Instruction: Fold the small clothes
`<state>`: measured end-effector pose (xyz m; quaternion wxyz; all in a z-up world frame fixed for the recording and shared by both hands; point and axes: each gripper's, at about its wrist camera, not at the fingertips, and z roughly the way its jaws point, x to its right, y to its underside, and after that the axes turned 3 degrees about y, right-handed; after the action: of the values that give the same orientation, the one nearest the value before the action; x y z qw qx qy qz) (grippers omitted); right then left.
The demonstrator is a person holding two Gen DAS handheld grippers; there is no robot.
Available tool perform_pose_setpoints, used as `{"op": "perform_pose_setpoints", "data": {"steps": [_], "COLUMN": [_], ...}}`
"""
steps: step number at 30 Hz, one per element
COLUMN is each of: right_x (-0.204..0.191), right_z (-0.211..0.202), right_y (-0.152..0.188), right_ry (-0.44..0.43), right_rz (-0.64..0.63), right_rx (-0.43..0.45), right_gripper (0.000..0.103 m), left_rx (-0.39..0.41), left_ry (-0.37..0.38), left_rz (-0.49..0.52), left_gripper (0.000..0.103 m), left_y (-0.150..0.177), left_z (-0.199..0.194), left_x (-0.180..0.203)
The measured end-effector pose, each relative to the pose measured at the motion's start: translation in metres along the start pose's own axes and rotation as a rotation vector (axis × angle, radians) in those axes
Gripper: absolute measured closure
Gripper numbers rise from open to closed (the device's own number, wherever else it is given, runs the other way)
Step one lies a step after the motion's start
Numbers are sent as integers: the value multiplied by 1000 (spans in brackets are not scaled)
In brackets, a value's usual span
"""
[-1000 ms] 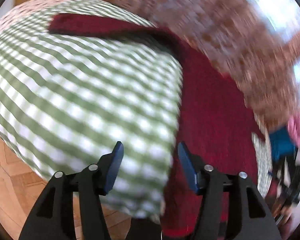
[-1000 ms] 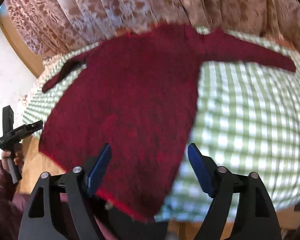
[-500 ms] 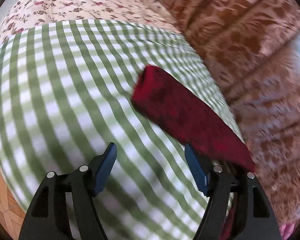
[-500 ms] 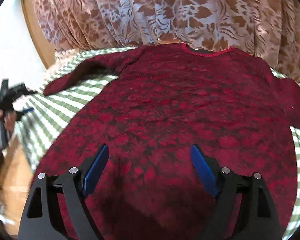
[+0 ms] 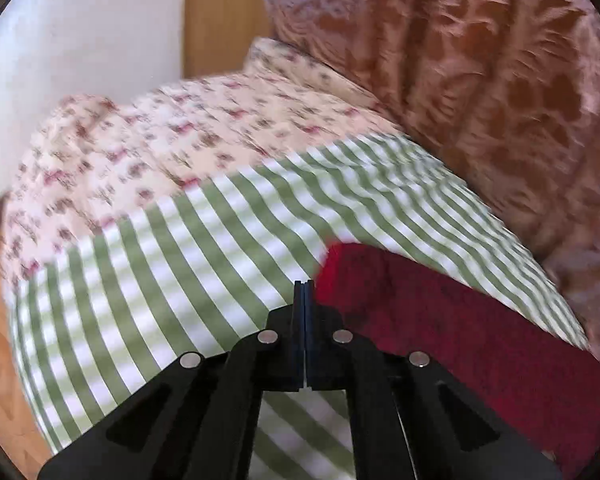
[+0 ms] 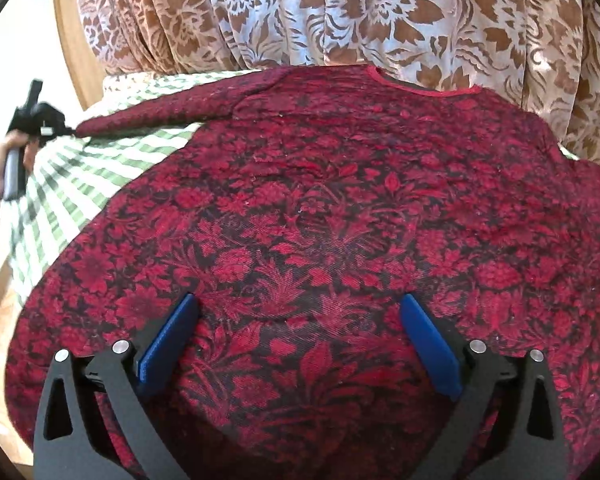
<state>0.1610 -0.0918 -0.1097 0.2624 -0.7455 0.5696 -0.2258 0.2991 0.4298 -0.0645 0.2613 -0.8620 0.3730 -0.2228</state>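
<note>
Lying flat, front up, is the red floral top (image 6: 340,208), spread across the green-and-white checked cloth (image 6: 84,168) that covers the bed; its neckline points toward the patterned brown curtain (image 6: 340,12) behind. One sleeve (image 6: 160,114) stretches out to the left in the right wrist view, and its cuff end reaches my left gripper (image 5: 304,292). In the left wrist view that gripper is clenched, pads pressed together, just beside the sleeve's cuff; no fabric shows between the pads, and whether they touch the cuff I cannot tell. My left hand (image 6: 4,156) grasps the gripper's handle at the left edge of the right wrist view. My right gripper (image 6: 300,320) hovers over the lower middle of the top, its jaws opening wide, with only the flat cloth of the garment seen beneath them and nothing pinched. Beyond the checked cloth lies a pink flowered bedcover (image 5: 148,148), then a white wall (image 5: 72,52) and a wooden frame (image 5: 224,16).
</note>
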Motion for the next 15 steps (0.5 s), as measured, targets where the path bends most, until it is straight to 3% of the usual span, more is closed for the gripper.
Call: {"op": "perform_pose_setpoints", "data": {"steps": [3, 6, 7, 10, 15], "right_x": [-1, 1, 1, 2, 11], "right_z": [0, 1, 1, 2, -1], "right_y": [0, 0, 0, 0, -6], "right_ry": [7, 2, 1, -4, -61], "right_rz": [0, 6, 7, 12, 45], "right_rx": [1, 2, 3, 2, -30], "right_gripper": [3, 3, 3, 3, 3], "left_rx": [-56, -31, -18, 15, -21], "left_ry": [-31, 27, 64, 202, 455], "left_rz": [-30, -53, -33, 57, 251], "left_gripper": [103, 96, 80, 58, 55], "left_y": [7, 21, 29, 56, 125], "left_z": [16, 2, -9, -43, -99], "left_x": [-4, -1, 7, 42, 133]}}
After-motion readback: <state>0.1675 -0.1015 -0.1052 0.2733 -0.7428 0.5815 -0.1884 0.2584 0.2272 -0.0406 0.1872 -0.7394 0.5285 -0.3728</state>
